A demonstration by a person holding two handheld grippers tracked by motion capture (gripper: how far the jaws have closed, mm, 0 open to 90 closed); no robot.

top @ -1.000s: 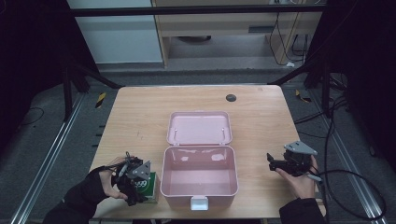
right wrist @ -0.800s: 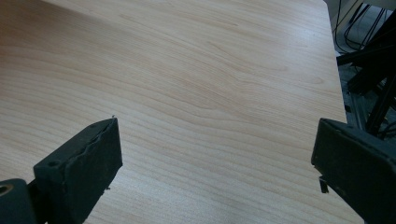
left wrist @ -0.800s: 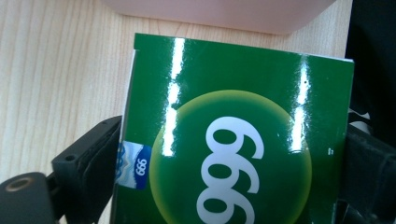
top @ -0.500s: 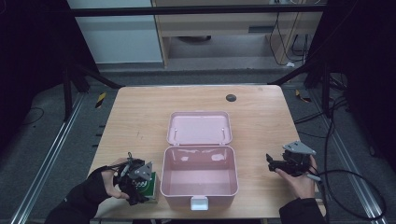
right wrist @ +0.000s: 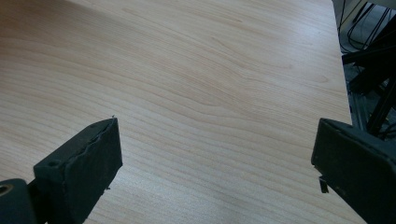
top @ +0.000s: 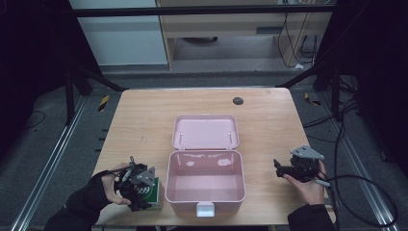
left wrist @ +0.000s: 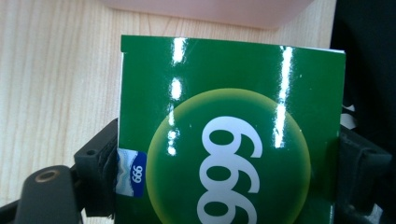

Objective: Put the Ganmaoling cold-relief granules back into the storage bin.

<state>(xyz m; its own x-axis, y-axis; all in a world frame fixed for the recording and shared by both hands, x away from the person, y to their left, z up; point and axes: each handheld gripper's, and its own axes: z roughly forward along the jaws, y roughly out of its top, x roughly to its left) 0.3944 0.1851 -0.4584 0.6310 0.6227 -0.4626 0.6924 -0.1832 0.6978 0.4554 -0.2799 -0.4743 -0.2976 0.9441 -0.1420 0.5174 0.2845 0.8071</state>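
A glossy green carton printed with white "999" sits between my left gripper's black jaws, which press on both its sides. In the high view that left gripper holds the green carton at the table's front left, just beside the open pink plastic case. The case's lid lies flat behind it, and its inside looks bare. At the front right my right gripper points left toward the case. In its own view the right gripper stands open over bare wood.
The wooden table carries a small dark round disc near its back edge. A black cable trails from the right gripper off the table's right side. Dark floor and metal frame rails surround the table.
My left gripper has edged slightly right toward the pink case with the green carton in it. The right gripper has stayed where it was.
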